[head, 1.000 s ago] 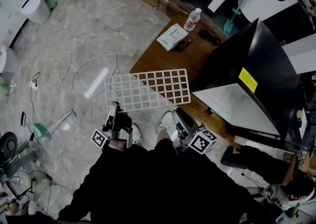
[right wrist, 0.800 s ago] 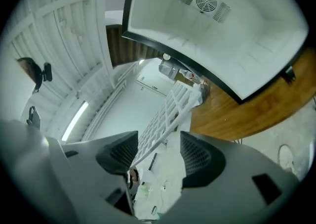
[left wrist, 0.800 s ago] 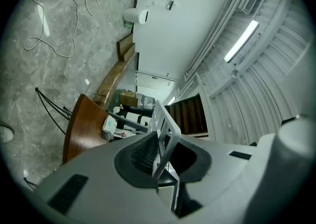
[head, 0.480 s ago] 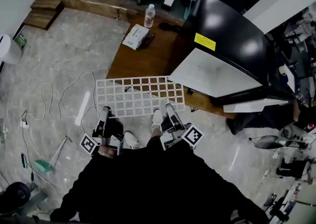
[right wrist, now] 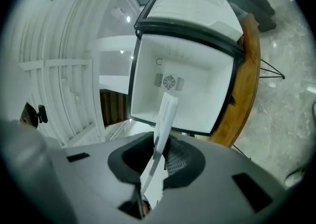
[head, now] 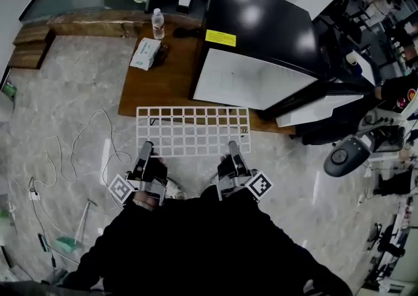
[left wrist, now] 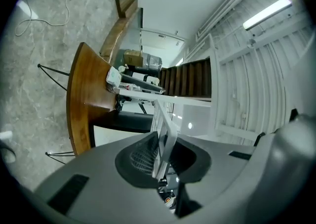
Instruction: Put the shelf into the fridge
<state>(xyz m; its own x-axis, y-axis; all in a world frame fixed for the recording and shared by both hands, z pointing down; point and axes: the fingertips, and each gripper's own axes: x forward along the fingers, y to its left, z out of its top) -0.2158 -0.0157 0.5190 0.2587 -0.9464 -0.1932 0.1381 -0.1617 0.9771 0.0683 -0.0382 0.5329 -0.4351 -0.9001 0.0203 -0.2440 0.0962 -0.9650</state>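
The white wire grid shelf (head: 192,130) hangs level in front of the open fridge (head: 261,46), over the wooden table's near edge. My left gripper (head: 145,148) is shut on the shelf's near left edge; the shelf (left wrist: 165,134) runs edge-on between its pads (left wrist: 143,156). My right gripper (head: 233,148) is at the near right edge, and its jaws are closing with the shelf (right wrist: 165,119) between them, against the pad (right wrist: 180,158). The right gripper view looks straight into the fridge's white inside (right wrist: 182,84).
The fridge stands on a low wooden table (head: 157,79), its door (head: 313,115) swung out to the right. A water bottle (head: 157,23) and a tissue pack (head: 145,53) lie at the table's far left. A white cable (head: 85,138) loops over the marble floor on the left.
The shelf has swung from tilted to square with the fridge front. My right gripper has come up from below the shelf to its near right edge and closed on it.
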